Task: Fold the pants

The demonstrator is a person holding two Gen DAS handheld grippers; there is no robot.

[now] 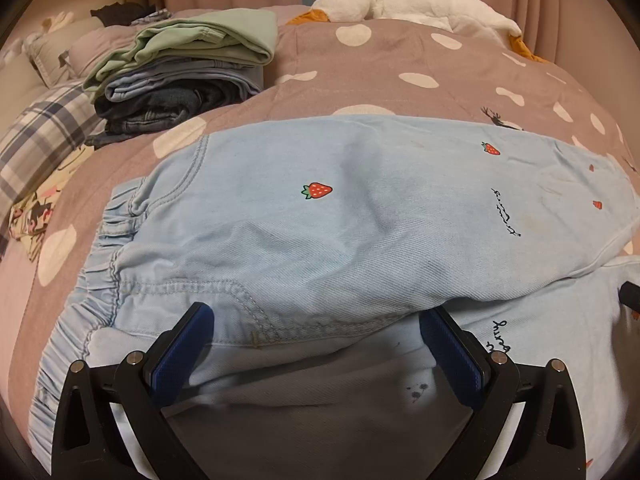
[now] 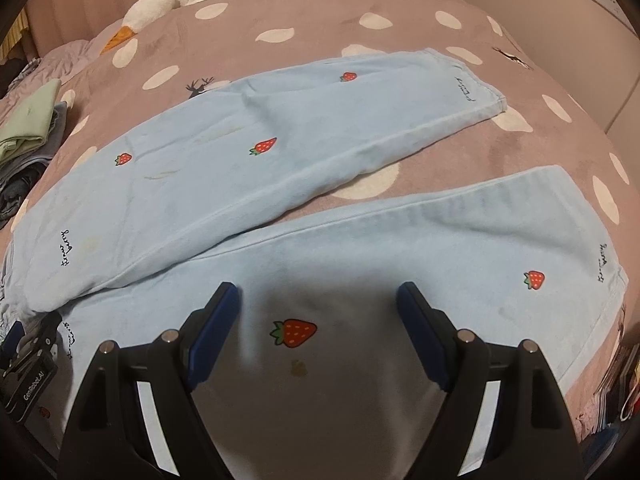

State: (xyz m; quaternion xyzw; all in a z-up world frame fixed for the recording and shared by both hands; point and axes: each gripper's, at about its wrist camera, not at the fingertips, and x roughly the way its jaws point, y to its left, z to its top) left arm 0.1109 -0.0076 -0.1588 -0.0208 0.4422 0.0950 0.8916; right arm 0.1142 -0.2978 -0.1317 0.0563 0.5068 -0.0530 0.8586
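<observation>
"GenRobot.AI" hand-held gripper (image 2: 24, 364) beside pants (image 2: 360, 240)

Pants (image 1: 360, 216) were light blue denim, dotted with red strawberries with green leaves and white seeds, plus black cursive script; faint yellowish stains showed near the closer strawberry (image 2: 295, 333). Bedcover (image 1: 420, 64) was dusty mauve with white blobs and small black deer prints. Far left, stack of folded clothes (image 1: 180, 76): mint green on top, pale blue denim under, dark blue denim lowest. Plaid fabric (image 1: 40, 136) at left was grey, navy and white. Plush toy (image 1: 400, 4) at far side was white with orange parts. Left gripper (image 1: 316, 316) and right gripper (image 2: 318, 294) were black with blue pads.
</observation>
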